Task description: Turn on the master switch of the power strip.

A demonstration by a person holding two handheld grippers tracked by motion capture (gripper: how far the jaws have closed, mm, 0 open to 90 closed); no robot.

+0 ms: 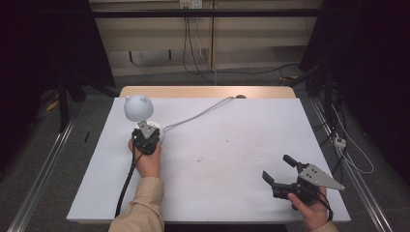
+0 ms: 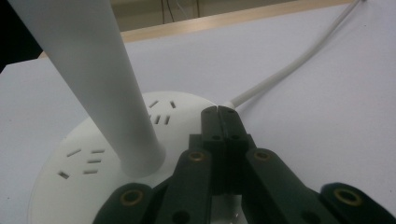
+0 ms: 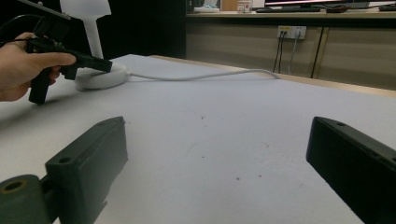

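Directly under the left tool (image 2: 218, 112), whose jaws are pressed together, sits the desk lamp's round base (image 2: 88, 158), smooth matte white plastic with small slots; its tapered stem (image 2: 93, 70) rises just left of the tips. The white cord (image 2: 289, 70) runs away ahead. The right tool (image 3: 215, 163) hovers spread, well apart, over the bench (image 1: 232, 145).

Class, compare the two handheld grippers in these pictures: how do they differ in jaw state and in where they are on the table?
The left gripper has its jaws shut together, tips over the white lamp base; the right gripper has its jaws wide apart with nothing between them. The left one is at the lamp, the right one at the table's near right corner. Both are black and handheld.
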